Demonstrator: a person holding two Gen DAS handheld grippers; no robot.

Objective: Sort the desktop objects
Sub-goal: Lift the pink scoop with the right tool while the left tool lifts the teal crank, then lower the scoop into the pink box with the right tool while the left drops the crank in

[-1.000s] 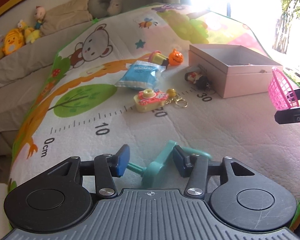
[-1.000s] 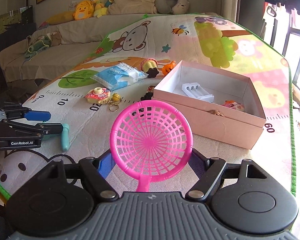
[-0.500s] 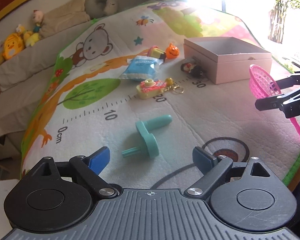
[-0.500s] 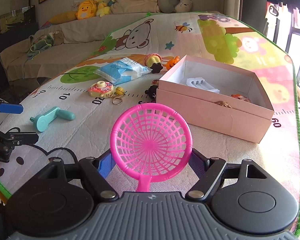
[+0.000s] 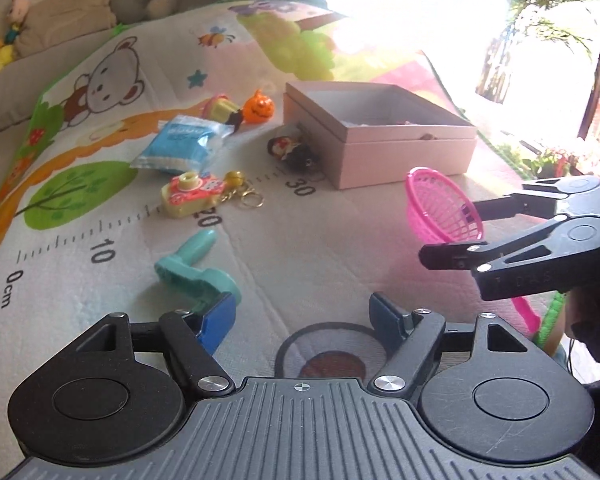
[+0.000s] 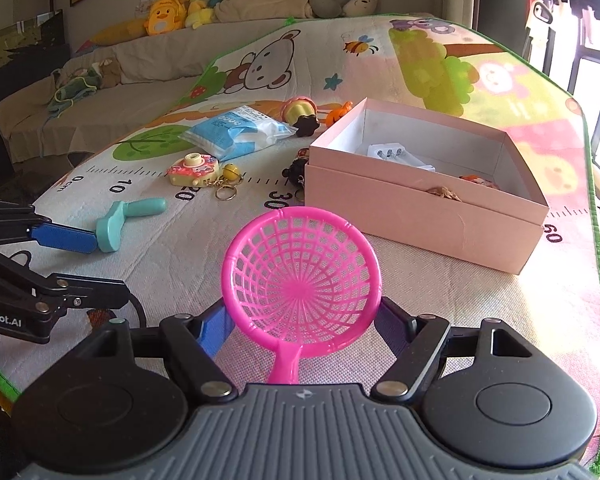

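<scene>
1. Left wrist view: the left tool (image 5: pixel 302 318) hangs low over the play mat (image 5: pixel 340 240) with its jaws spread wide and nothing between them.
2. Its blue left finger (image 5: pixel 216 320) sits right at the flat end of a teal toy handle (image 5: pixel 192 268), which lies on the mat near the printed 10 and 20 marks; I cannot tell whether the two touch.
3. Right wrist view: the right tool (image 6: pixel 304 330) has the pink strainer (image 6: pixel 300 284) standing up between its fingers, stem toward the camera; whether the pads actually pinch it I cannot tell.
4. A pink box (image 6: pixel 428 184) stands open on the mat ahead and to the right, with a white part and a few small items inside.
5. Left of the box lie a toy camera keychain (image 6: pixel 198 168), a blue packet (image 6: pixel 236 130), a yellow-and-pink toy (image 6: pixel 298 112) and an orange pumpkin (image 5: pixel 260 108).
6. A small dark figure (image 5: pixel 292 150) rests against the box's near corner.
</scene>
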